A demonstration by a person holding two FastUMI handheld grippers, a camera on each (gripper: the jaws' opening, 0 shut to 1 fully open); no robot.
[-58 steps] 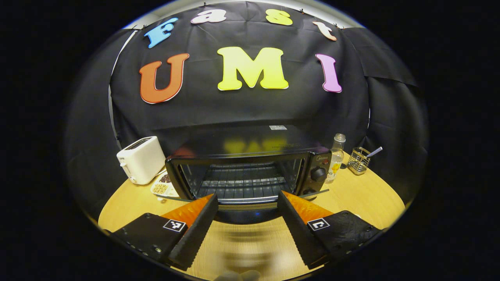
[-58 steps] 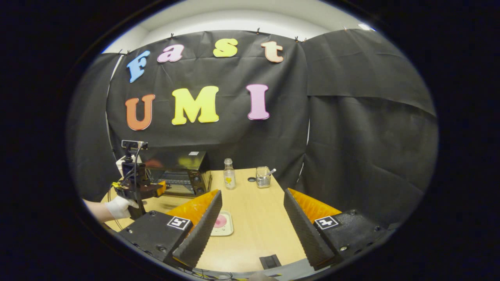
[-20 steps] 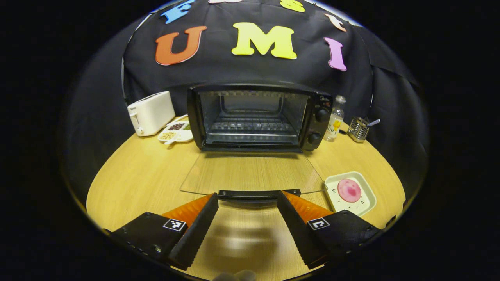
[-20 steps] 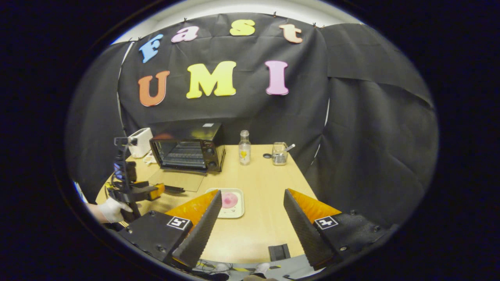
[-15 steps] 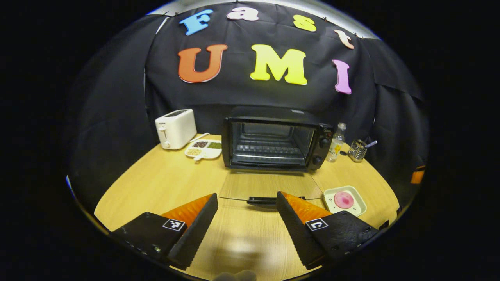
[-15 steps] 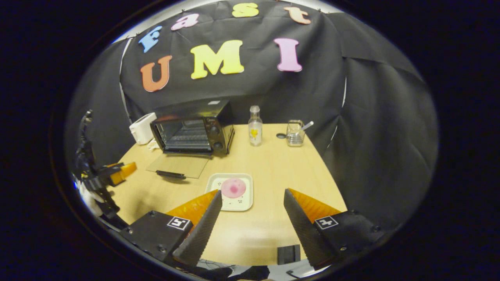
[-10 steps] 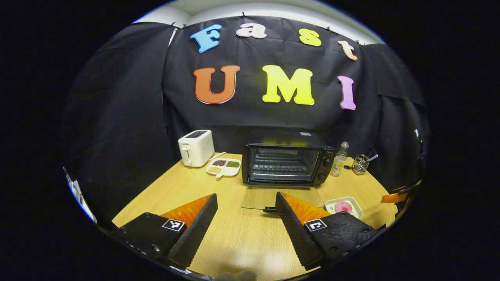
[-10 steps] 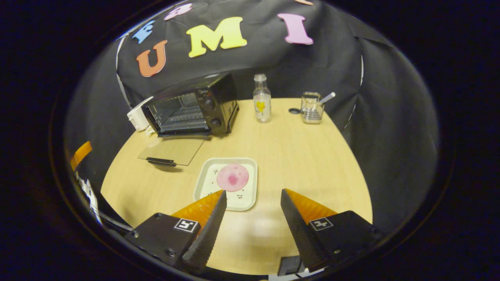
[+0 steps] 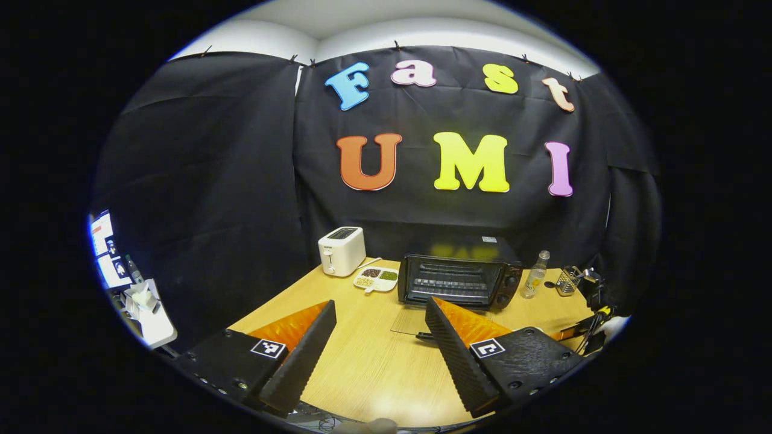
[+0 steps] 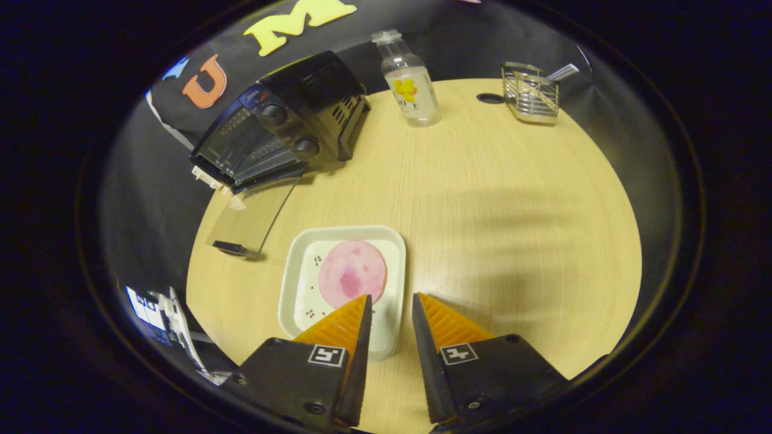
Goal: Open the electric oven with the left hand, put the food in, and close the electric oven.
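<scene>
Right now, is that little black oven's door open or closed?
Open. The toaster oven has its glass door folded down flat over the table, handle at the far end, and its wire rack shows inside.

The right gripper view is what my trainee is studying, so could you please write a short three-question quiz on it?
1. True or false: the oven door is down and open.
2. What lies in the white tray? A) a pink round slice of food B) a bread roll C) a spoon
3. Fill in: the right gripper has its fingers at the tray's near ____.

Key
1. True: the glass door lies flat on the table.
2. A
3. Edge: one finger is over the tray, the other beside it, and the narrow gap between them holds nothing yet.
</scene>
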